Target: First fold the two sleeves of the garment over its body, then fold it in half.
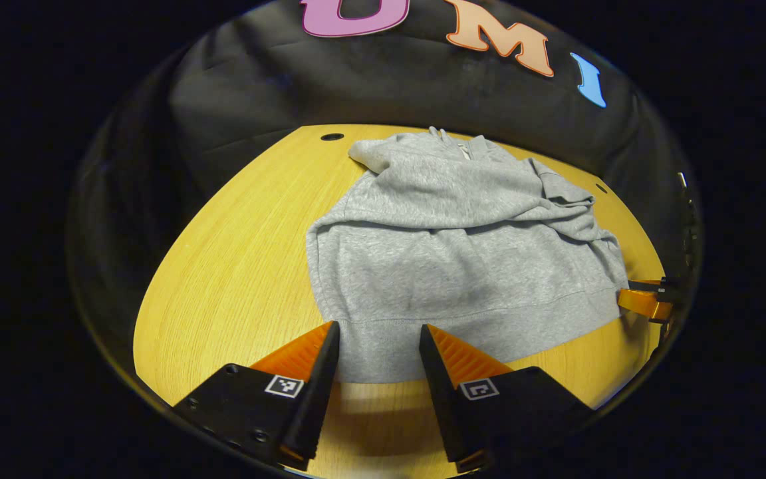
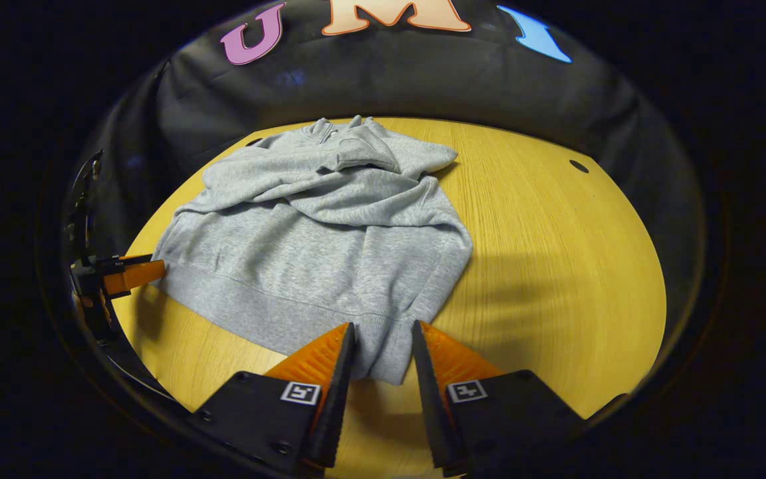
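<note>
Tabletop [image 1: 237, 266], wood, round-looking through the fisheye, small holes near its far edge. Grey sweatshirt [image 1: 449, 253] lies flat on it, collar toward the far edge, hem toward the near edge. In the left gripper view it sits toward the right half of the tabletop; in the right gripper view, sweatshirt [image 2: 316, 246] sits on the left half, right half of the tabletop [image 2: 556, 253] bare.

Progress, judged from the lay: both sleeves [image 2: 350, 193] appear already folded across the chest, stacked over each other, one cuff ending near the collar. So step one looks done. Half fold not yet done, since the hem is flat on the tabletop and the body is at full length.

Left gripper [image 1: 378, 346] at the near edge, fingers moderately apart, straddling the hem's one corner; cloth shows between them, but I can't tell if they press on it. Right gripper [image 2: 381, 346] at the hem's other corner, fingers narrow, hem cloth between the tips, looks pinched or nearly so, contact not certain.

Each gripper also shows small at the side of the other's view, at the hem's end.

Likely next: pinch both hem corners, carry the hem up to the collar.
</note>
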Motion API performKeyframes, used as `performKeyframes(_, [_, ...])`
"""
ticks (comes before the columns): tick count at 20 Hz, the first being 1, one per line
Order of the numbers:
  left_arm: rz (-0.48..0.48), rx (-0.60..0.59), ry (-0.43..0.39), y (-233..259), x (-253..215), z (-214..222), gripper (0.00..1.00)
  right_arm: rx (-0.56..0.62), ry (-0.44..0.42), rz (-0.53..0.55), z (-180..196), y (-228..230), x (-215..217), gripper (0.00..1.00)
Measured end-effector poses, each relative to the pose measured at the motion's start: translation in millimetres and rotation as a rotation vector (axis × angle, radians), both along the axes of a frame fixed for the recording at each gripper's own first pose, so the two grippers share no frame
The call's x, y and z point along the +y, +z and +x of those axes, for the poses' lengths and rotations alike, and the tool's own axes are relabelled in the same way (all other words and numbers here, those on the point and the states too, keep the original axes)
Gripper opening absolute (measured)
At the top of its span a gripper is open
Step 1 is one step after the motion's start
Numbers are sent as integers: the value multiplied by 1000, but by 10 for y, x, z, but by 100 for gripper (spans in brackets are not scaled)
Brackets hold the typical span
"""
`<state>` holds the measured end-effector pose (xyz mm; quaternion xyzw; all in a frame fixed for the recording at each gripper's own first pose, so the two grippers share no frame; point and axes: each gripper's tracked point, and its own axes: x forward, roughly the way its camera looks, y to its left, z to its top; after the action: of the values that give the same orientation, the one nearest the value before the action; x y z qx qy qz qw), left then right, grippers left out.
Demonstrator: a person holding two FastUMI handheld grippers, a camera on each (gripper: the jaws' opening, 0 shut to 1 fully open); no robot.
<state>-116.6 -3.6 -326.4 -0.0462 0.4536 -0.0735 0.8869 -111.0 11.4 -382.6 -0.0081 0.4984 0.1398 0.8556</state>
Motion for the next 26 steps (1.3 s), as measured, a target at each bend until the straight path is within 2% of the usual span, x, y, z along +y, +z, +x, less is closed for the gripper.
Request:
performKeyframes(2, [-10,0,-4,9,-49,32,60,6,7,14,-1,2,17,34])
performKeyframes(3, [-19,-8,-1,1,-83,51,55,8,22,47,3,-2,60,34])
performKeyframes(5, [-56,-40,32,12,-182,85,33,32,-2,93,0,-5,79,16])
performKeyframes(6, [-54,-52,52,14,-190,98,13,46,13,113,-5,-2,82,16])
performKeyframes(7, [-51,-55,60,3,-199,101,11,48,-5,140,34,16,69,16])
performKeyframes(8, [-46,-54,73,16,-202,106,5,63,-20,154,-13,2,77,6])
performKeyframes(9, [-38,-40,79,14,-204,103,2,53,-31,154,17,26,77,6])
performKeyframes(12, [-2,5,37,15,-212,93,0,20,-47,130,25,73,77,3])
performKeyframes(14, [5,14,18,63,-203,103,0,12,-83,192,81,217,136,3])
performKeyframes(19, [-55,14,36,254,-212,158,0,85,-228,354,241,463,142,2])
performKeyframes(26, [-137,-16,60,636,-175,421,0,35,-246,443,528,880,234,2])
